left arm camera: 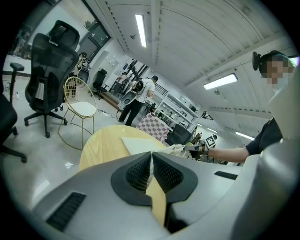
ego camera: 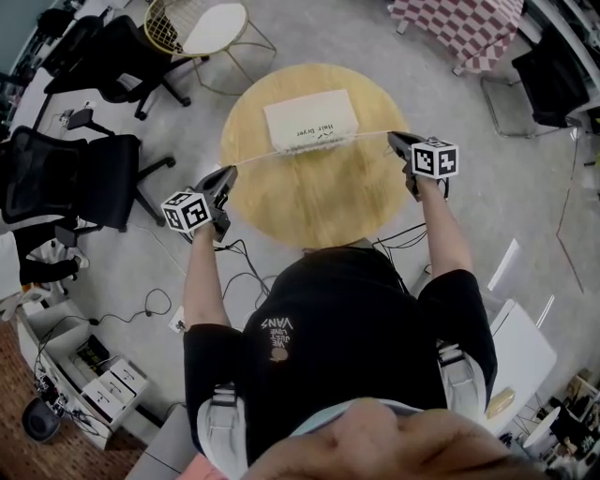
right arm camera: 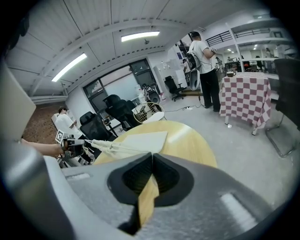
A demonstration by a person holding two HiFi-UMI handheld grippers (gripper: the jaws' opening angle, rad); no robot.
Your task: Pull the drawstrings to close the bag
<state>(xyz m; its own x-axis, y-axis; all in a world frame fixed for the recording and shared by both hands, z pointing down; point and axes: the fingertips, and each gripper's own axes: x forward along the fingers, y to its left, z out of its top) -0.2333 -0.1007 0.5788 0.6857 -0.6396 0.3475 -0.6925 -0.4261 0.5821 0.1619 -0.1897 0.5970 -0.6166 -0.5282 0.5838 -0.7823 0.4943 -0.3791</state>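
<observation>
A flat white drawstring bag [ego camera: 310, 120] lies on the far half of a round wooden table [ego camera: 309, 197]. Its near edge, the mouth, is bunched up. One thin white drawstring [ego camera: 251, 157] runs taut from the mouth to my left gripper [ego camera: 228, 172], which is shut on it off the table's left rim. The other drawstring [ego camera: 372, 134] stretches to my right gripper [ego camera: 392, 138], shut on it at the right rim. The left gripper [left arm camera: 151, 164] shows white cord pinched between its pads, with the bag [left arm camera: 140, 145] beyond. The right gripper [right arm camera: 151, 164] faces the gathered mouth [right arm camera: 108, 149].
Black office chairs [ego camera: 75, 178] stand left of the table, and a gold wire chair [ego camera: 211, 28] with a white seat stands behind it. A checkered tablecloth [ego camera: 469, 28] hangs at the back right. Cables [ego camera: 234, 258] trail on the floor. A person [right arm camera: 204, 61] stands far off.
</observation>
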